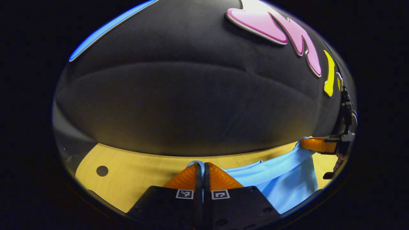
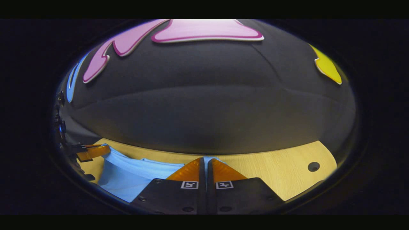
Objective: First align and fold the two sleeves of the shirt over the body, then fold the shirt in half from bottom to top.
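We've got the left tongs (image 1: 202, 167) and right tongs (image 2: 205, 163) each clamped on an edge of the blue shirt (image 1: 287, 179), lifted taut between them above the counter (image 1: 134, 172); uneven pull could skew the fold or slip the fabric.

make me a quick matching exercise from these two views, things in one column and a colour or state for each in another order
Things:
1. shirt
2. table
3. left tongs
4. hole in the table

Colour or state:
a. light wood
b. closed on an edge of the cloth
c. light blue
d. dark and round, near the table's edge

Pairs: 1-c, 2-a, 3-b, 4-d

The right tongs are likewise closed on the shirt's edge.
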